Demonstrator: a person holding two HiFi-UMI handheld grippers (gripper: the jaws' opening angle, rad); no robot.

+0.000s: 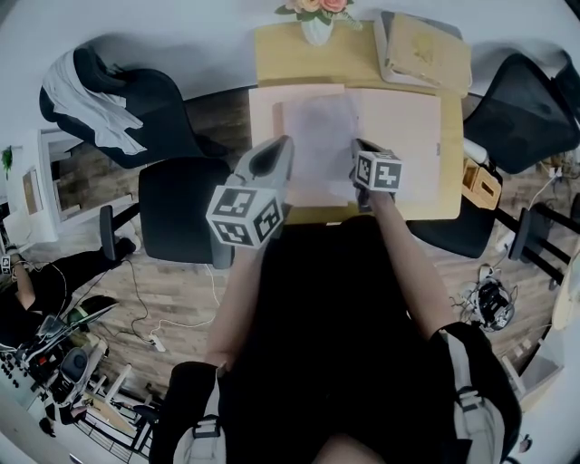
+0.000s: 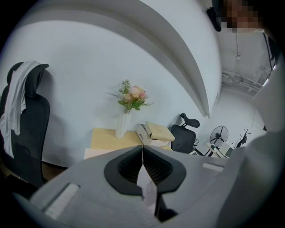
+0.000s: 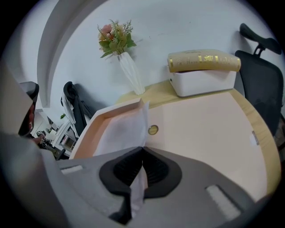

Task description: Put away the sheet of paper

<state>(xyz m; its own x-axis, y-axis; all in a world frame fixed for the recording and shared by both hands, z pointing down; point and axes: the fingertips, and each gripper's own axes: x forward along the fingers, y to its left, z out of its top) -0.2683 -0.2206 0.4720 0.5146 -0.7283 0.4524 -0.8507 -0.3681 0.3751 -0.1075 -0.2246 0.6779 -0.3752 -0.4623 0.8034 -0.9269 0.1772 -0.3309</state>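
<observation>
A thin white sheet of paper hangs over the open pink folder on the wooden desk. My left gripper is shut on its left edge, and my right gripper is shut on its right edge. In the left gripper view the jaws pinch a strip of the paper and point up toward the wall. In the right gripper view the gripper clamps the paper, which rises over the folder beside its round snap.
A white vase of flowers and a white box with a tan pouch on top stand at the back of the desk. Black office chairs flank it. Cables and gear lie on the floor.
</observation>
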